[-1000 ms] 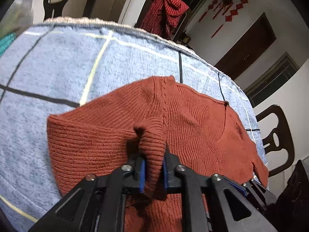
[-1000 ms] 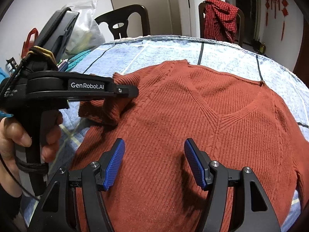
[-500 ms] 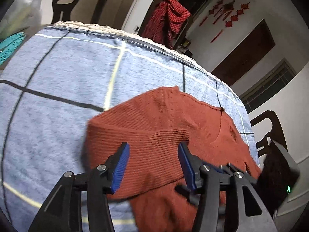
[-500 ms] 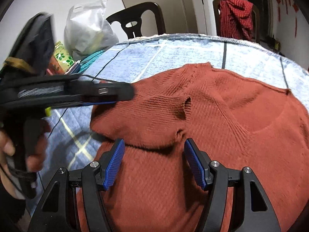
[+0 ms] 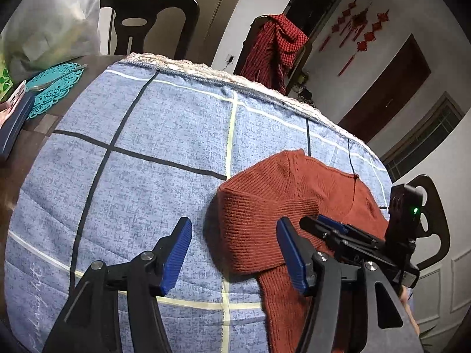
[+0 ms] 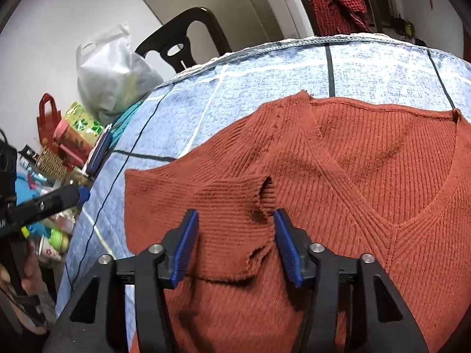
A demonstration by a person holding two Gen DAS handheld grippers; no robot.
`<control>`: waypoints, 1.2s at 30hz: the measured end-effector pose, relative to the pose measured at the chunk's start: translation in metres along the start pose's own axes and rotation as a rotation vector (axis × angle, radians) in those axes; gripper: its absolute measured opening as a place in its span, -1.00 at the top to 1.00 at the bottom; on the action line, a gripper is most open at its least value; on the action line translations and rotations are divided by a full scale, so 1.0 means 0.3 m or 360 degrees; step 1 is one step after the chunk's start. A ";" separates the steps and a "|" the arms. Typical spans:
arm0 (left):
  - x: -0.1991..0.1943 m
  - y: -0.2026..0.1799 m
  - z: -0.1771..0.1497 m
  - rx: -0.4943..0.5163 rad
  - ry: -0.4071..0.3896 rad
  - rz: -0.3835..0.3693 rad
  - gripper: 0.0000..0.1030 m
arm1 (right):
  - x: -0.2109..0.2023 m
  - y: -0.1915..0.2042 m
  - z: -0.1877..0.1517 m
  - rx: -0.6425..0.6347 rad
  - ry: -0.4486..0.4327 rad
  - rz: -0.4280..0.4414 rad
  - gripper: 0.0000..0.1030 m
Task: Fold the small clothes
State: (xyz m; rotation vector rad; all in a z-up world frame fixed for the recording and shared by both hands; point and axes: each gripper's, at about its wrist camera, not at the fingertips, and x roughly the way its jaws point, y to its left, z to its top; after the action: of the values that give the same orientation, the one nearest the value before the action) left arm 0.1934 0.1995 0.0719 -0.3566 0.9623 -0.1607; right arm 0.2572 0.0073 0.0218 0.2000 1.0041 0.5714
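Home dining room: table under blue checked cloth (image 5: 164, 135), dark wooden chairs (image 5: 150, 23), red Chinese knot ornaments (image 5: 365, 32) on far wall, shopping bags (image 6: 109, 67) left.

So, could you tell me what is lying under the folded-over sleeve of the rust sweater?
The sleeve lies across the sweater chest, so ribbed rust knit shows all around it. The blue checked cloth carries the sweater. Whatever sits directly beneath the sleeve is covered.
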 end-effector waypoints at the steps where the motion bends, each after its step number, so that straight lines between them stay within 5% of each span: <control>1: 0.012 0.002 -0.006 -0.0006 0.0007 0.0001 -0.21 | 0.000 0.002 0.000 -0.0006 0.0001 -0.0010 0.22; 4: 0.060 -0.007 -0.020 -0.0008 0.0040 -0.0005 -0.21 | 0.002 0.002 -0.002 -0.0026 0.0025 0.0005 0.78; 15: 0.129 -0.078 -0.009 0.0010 0.0042 -0.0007 -0.21 | -0.119 -0.013 0.011 -0.0002 -0.0191 0.0026 0.84; 21: 0.158 -0.105 0.006 0.0019 0.0035 0.0004 -0.21 | -0.188 -0.056 0.013 0.0042 -0.0319 -0.0140 0.85; 36: 0.260 -0.127 -0.001 0.0065 0.0115 0.0176 -0.22 | -0.167 -0.136 -0.001 0.0148 -0.0276 -0.0221 0.84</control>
State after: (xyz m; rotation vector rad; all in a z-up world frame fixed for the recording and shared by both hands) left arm 0.2380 0.1415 0.0255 -0.2607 1.0463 -0.0930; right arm 0.2513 -0.0539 0.0419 0.2559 0.8694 0.3743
